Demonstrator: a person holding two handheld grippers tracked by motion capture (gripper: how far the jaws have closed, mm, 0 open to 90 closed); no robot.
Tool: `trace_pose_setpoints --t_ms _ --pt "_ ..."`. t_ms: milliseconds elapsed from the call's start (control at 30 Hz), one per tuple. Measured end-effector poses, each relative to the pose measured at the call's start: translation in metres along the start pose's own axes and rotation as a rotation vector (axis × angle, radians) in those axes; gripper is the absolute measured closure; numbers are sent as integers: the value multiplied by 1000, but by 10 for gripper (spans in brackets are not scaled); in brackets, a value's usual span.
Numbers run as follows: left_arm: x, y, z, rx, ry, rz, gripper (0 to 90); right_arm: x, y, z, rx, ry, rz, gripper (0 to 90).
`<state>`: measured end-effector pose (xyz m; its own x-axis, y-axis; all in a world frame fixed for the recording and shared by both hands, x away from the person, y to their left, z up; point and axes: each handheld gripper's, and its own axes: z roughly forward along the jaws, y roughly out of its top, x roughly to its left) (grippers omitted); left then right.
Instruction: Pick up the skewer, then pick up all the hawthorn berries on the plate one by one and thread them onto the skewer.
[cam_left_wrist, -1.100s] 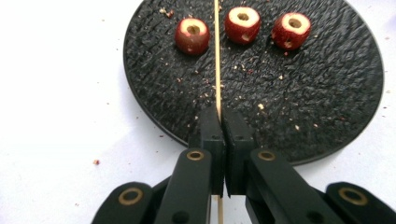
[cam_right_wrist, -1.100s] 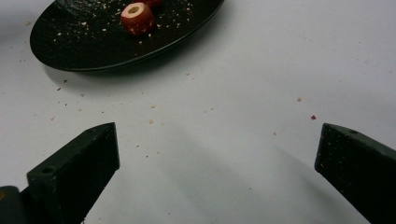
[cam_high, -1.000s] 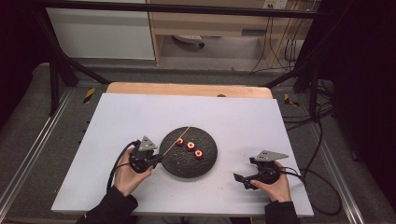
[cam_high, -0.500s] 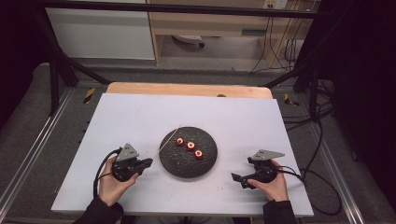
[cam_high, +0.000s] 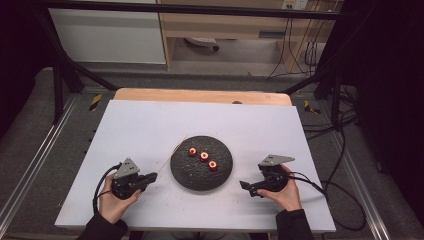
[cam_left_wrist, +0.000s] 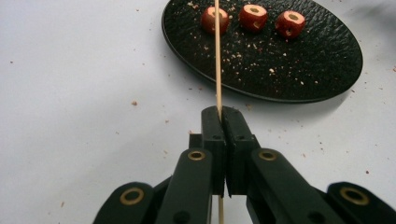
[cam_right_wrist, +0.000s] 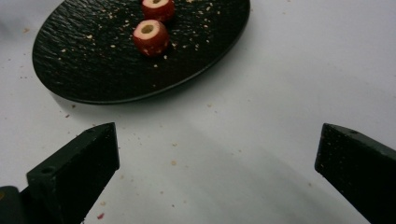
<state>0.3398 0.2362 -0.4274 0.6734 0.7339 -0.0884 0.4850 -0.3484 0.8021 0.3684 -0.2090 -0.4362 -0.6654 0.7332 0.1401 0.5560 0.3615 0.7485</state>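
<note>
Evidently, the thin wooden skewer (cam_left_wrist: 217, 56) is clamped between the closed jaws of the left gripper (cam_high: 150, 177), aimed at three cored red pieces (cam_high: 204, 156) on the black plate (cam_high: 192, 177) at the centre of the counter (cam_high: 140, 125), while the right gripper (cam_high: 246, 186), near the plate's right, is kept wide and empty for feeding them.

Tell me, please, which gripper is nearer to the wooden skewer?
Left. The left gripper is shut on the wooden skewer, left of the black plate. The right gripper sits open on the plate's far side, apart from it.

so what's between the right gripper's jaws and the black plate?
Nothing solid: in the right gripper view, bare white tabletop with scattered crumbs separates the open right gripper from the black plate.
</note>
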Motion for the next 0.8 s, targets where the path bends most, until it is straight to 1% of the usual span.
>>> trace_pose_setpoints --t_ms 67,133,267,300,467,500,533,667,800 --pt "0 -2 -2 -7 -1 -3 882 3 4 2 5 9 -3 6" --pt "1 -3 -3 -10 1 -4 882 6 7 4 6 6 -12 6" --pt "2 -5 -5 -14 2 -4 882 11 16 8 8 10 -15 8" --pt "3 -6 -5 -11 -3 -5 882 12 18 9 12 11 -15 8" --pt "4 -7 -5 -11 -13 -7 882 18 30 16 39 16 -27 13" --pt "4 -8 -5 -10 -12 -3 882 19 33 17 45 18 -34 14" --pt "4 -8 -5 -6 -9 2 882 21 36 19 48 16 -30 15" --pt "4 -9 -4 0 -11 3 882 29 50 25 63 13 -41 26" --pt "4 -10 -2 7 -12 0 882 36 63 33 105 12 -61 50"
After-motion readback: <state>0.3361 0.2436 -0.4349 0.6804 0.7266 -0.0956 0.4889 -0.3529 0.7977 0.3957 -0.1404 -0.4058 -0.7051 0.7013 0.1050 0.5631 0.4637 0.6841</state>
